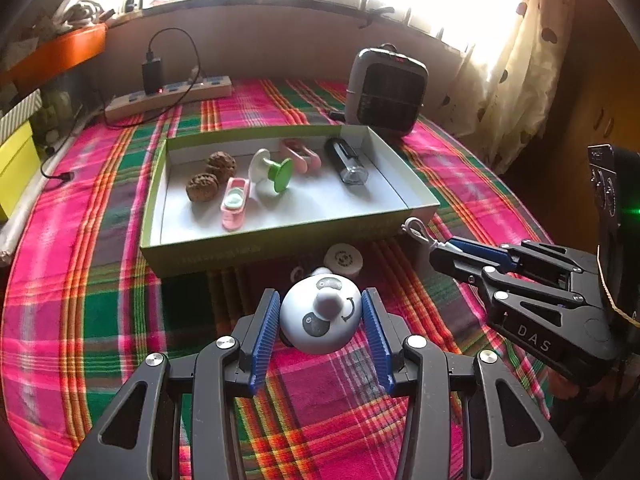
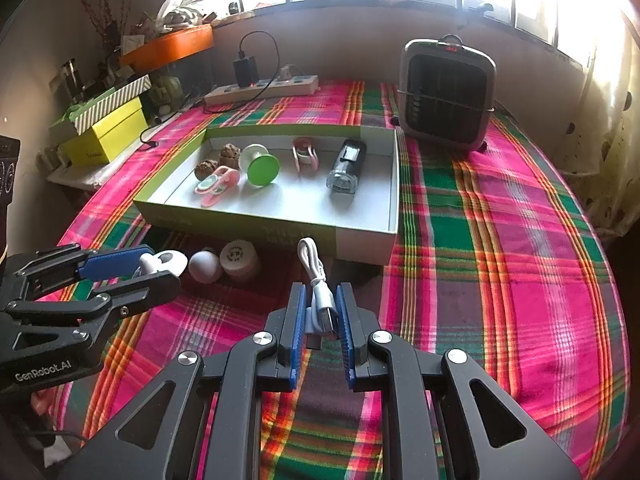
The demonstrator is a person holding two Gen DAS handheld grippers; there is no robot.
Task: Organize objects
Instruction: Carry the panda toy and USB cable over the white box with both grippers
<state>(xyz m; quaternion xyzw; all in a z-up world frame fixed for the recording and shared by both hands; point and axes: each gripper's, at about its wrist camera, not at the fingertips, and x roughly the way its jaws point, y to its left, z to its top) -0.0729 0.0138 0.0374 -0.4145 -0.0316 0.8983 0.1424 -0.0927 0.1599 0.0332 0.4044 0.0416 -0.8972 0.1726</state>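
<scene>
My left gripper (image 1: 320, 320) is shut on a round white panda toy (image 1: 326, 318), its blue pads pressing both sides just above the plaid cloth. From the right wrist view the left gripper (image 2: 146, 268) shows at the left edge with the panda toy (image 2: 168, 260) in it. My right gripper (image 2: 320, 312) is shut on a coiled white USB cable (image 2: 316, 280); it also appears as the right gripper (image 1: 440, 254) with the cable's loop (image 1: 416, 230) sticking out. Ahead lies a shallow green box (image 1: 276, 242) holding two walnuts (image 1: 210, 176), pink pieces, a green-and-white spool (image 1: 272, 172) and a black tube (image 1: 346, 160).
A cream round disc (image 2: 239, 258) and a white ball (image 2: 205, 266) lie on the cloth before the box's front wall (image 2: 240, 224). Behind the box stand a small heater (image 2: 446, 92) and a power strip (image 2: 264, 88). Yellow boxes (image 2: 108, 136) sit off the left edge.
</scene>
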